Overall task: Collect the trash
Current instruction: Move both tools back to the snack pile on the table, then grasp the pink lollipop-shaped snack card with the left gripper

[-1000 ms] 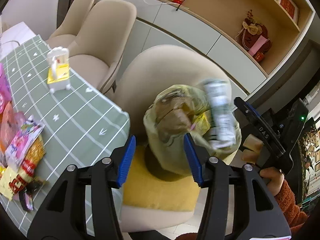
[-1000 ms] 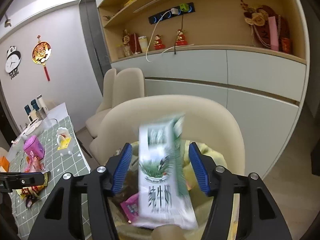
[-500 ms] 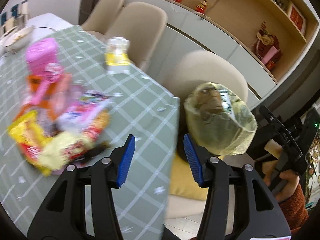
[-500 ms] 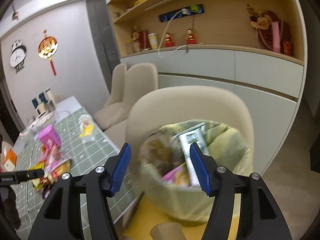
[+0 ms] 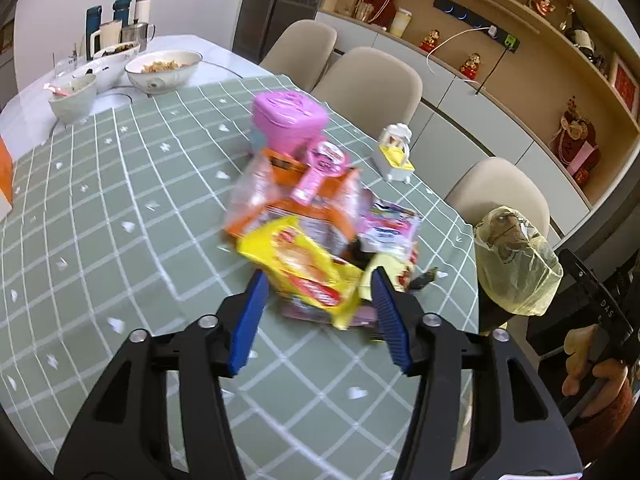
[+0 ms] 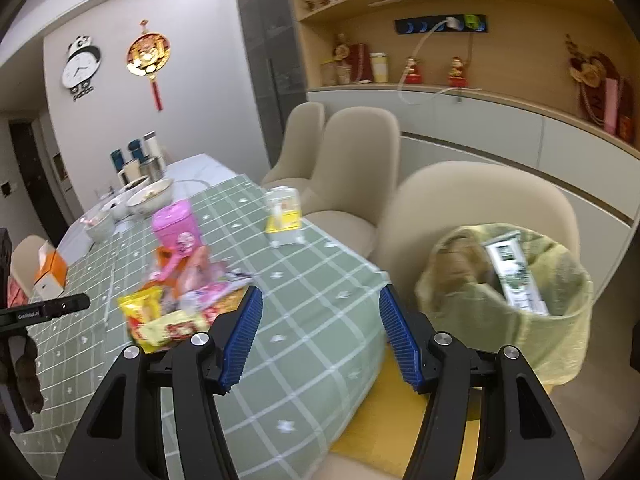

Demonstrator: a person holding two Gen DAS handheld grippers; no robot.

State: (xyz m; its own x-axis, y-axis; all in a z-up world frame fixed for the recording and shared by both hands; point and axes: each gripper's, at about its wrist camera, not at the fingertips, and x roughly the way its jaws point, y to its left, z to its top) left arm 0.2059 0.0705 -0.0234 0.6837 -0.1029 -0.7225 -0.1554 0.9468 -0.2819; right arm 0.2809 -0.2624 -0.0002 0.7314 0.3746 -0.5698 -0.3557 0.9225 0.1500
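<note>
Reaching for the next wrapper, with both grippers spread and empty.

The left gripper [image 5: 316, 316] frames the yellow snack packet [image 5: 304, 268], the nearest piece of the wrapper pile [image 5: 308, 216] on the green checked tablecloth [image 5: 120, 208], presumably to pinch it next. The right gripper [image 6: 320, 334] hangs over the cloth's edge beside the lined trash bin [image 6: 516, 300], which stands on a chair just off the table, within easy reach; a milk carton [image 6: 516, 276] lies inside. Beyond the pile stands a pink tin [image 5: 288, 120].

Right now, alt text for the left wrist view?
The open left gripper points at a pile of snack wrappers on a green checked tablecloth. A lined trash bin sits on a chair to the right, bowls at the table's far end.
</note>
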